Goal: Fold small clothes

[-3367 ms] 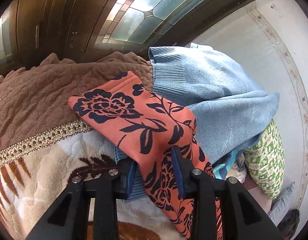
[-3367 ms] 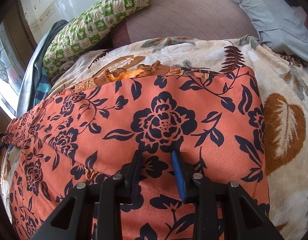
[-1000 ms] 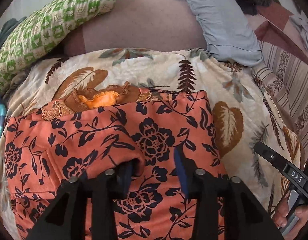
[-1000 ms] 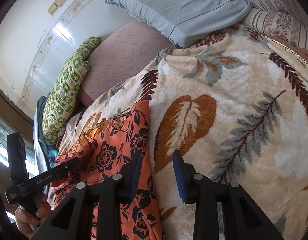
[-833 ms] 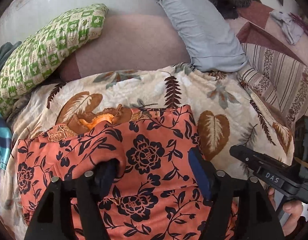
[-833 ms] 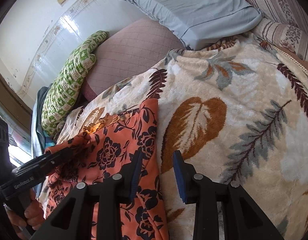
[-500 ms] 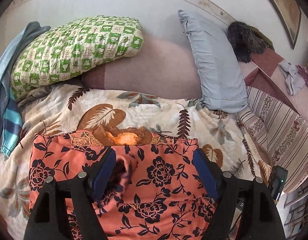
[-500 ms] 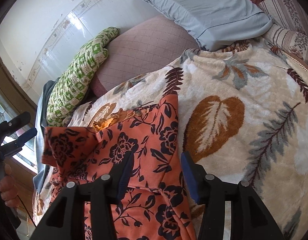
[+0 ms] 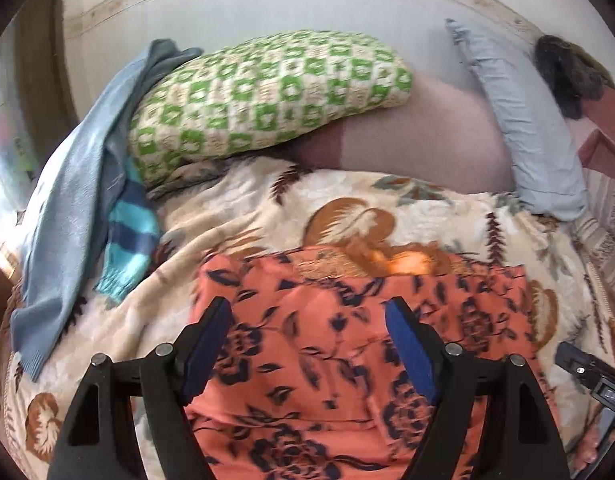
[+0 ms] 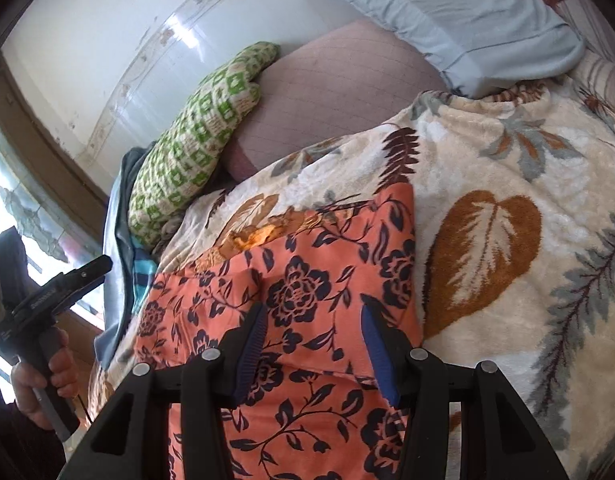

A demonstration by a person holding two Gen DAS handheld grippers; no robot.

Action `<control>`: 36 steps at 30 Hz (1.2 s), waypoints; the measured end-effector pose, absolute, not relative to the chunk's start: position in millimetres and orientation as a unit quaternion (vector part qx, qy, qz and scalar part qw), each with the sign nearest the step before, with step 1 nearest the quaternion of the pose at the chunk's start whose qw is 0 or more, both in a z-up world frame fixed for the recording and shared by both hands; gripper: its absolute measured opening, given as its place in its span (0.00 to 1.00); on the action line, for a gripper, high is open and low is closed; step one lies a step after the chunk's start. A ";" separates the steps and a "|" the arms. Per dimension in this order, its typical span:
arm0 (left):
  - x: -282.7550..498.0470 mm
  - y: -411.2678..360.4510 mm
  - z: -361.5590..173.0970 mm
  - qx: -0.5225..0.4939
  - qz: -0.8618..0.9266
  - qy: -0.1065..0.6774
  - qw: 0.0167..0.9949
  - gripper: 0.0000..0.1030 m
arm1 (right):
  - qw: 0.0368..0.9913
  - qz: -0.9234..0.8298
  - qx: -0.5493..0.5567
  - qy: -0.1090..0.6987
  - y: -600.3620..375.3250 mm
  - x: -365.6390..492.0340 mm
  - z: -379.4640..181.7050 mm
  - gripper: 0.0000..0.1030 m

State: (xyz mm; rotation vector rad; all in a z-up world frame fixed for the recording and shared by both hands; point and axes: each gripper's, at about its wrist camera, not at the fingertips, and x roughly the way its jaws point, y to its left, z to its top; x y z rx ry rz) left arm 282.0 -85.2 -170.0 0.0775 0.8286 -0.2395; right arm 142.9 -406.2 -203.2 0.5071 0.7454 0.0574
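One floral garment (image 9: pixel 347 360), three pillows, both tongs gaping, empty.

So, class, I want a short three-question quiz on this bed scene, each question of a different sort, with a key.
1. True or false: the left gripper is clamped on the orange floral garment.
2. Which lies nearest the green checked pillow? A) light blue sweater B) grey-blue pillow C) dark furry item
3. Fill in: the garment lies on a leaf-patterned ____.

Key
1. False: its jaws stand apart above the cloth, as do those of the right gripper.
2. A
3. blanket
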 end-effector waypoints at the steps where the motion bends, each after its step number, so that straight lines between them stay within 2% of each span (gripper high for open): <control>1: 284.5 -71.5 -182.8 0.030 -0.101 0.413 0.904 0.77 | 0.903 0.039 0.215 0.369 -388.8 146.3 -203.3 0.51; 4: 289.6 -40.1 -214.2 -0.022 -0.095 0.444 0.891 0.77 | 0.901 0.090 0.139 0.401 -338.0 155.7 -210.1 0.51; 6: 290.9 -31.9 -227.1 -0.034 -0.099 0.449 0.888 0.77 | 0.891 0.133 0.126 0.416 -314.3 159.6 -216.9 0.50; 8: 293.9 -28.3 -239.8 -0.029 -0.090 0.461 0.882 0.77 | 0.877 0.185 0.130 0.424 -294.8 162.9 -222.6 0.45; 9: 297.6 -26.3 -247.2 -0.023 -0.078 0.478 0.875 0.77 | 0.872 0.201 0.125 0.429 -284.8 165.0 -226.1 0.37; 12: 308.0 -9.1 -267.4 -0.051 -0.044 0.521 0.851 0.77 | 0.841 0.247 0.141 0.460 -259.5 175.6 -245.6 0.37; 17: 310.8 -0.7 -275.6 -0.060 -0.033 0.527 0.847 0.77 | 0.830 0.256 0.124 0.480 -232.3 192.7 -262.1 0.37; 21: 312.5 -1.3 -277.1 -0.052 -0.023 0.528 0.848 0.78 | 0.866 0.188 0.176 0.429 -276.5 196.5 -248.1 0.37; 24: 312.5 -3.1 -276.1 -0.034 -0.013 0.525 0.851 0.78 | 0.907 0.051 0.200 0.367 -334.9 188.2 -232.2 0.37; 28: 314.2 -4.4 -272.6 -0.024 0.002 0.520 0.854 0.78 | 0.898 -0.030 0.248 0.363 -384.6 181.6 -239.1 0.39; 32: 311.5 -8.8 -266.3 0.026 0.025 0.495 0.868 0.78 | 0.932 0.080 0.099 0.341 -309.6 174.4 -208.5 0.39; 33: 311.9 -8.3 -268.2 0.030 0.024 0.495 0.868 0.78 | 0.934 0.091 0.060 0.341 -287.5 171.4 -208.7 0.47; 34: 312.1 -6.8 -270.7 0.026 0.024 0.498 0.867 0.78 | 0.934 0.098 0.026 0.344 -269.3 169.9 -211.0 0.59; 36: 311.6 -2.9 -272.7 0.011 0.026 0.503 0.864 0.78 | 0.929 0.101 -0.035 0.353 -243.0 166.6 -219.5 0.64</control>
